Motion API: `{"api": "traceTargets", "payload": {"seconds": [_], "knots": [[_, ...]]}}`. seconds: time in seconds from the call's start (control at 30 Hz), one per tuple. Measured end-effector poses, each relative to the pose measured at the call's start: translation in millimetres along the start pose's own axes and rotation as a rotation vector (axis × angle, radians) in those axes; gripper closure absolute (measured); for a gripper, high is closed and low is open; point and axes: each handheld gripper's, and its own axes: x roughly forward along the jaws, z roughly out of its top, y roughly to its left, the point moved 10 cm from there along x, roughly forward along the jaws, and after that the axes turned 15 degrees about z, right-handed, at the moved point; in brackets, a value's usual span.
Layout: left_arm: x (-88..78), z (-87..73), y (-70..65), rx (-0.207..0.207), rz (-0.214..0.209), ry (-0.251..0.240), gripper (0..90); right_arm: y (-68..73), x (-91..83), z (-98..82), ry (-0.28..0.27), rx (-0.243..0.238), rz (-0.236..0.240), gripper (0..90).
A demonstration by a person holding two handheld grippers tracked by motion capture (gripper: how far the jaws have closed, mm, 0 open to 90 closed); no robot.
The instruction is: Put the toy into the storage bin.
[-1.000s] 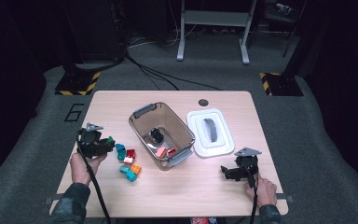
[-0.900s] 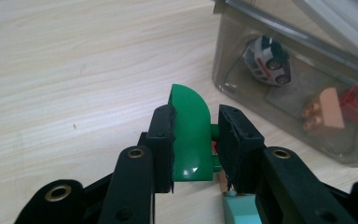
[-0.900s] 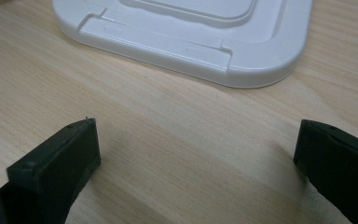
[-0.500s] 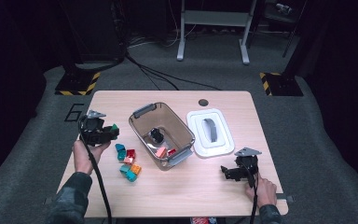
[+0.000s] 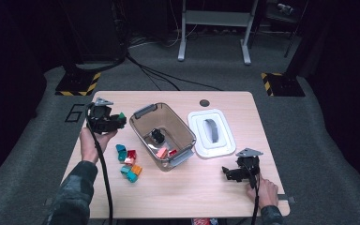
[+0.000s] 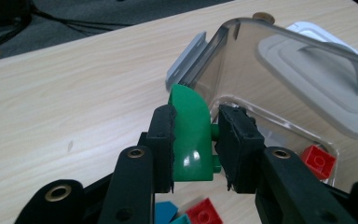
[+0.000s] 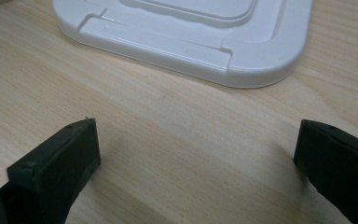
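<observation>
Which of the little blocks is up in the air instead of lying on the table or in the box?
The green block. The left gripper pinches it between its jaws beside the clear box, while the other blocks lie loose on the table.

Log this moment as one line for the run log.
left gripper: shut on green brick, raised beside clear bin | right gripper: open, on table near white lid | loose bricks: beside bin
</observation>
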Motion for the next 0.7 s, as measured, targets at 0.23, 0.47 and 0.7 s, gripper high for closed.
{"api": "traceTargets", "payload": {"seconds": [0.23,0.47,0.7], "knots": [[11.0,15.3,-17.3,0.046,-0.025,-0.006,67.1,0.0,0.0,0.0,0.000,-0.001,0.001,0.0],[28.1,17.1,-33.6,0.088,-0.043,0.019,67.0,-0.2,0.0,0.1,0.000,-0.003,0.000,0.0],[44.7,9.6,-42.0,0.105,-0.039,0.046,67.0,-0.2,0.0,0.1,0.000,-0.003,0.000,0.0]]}}
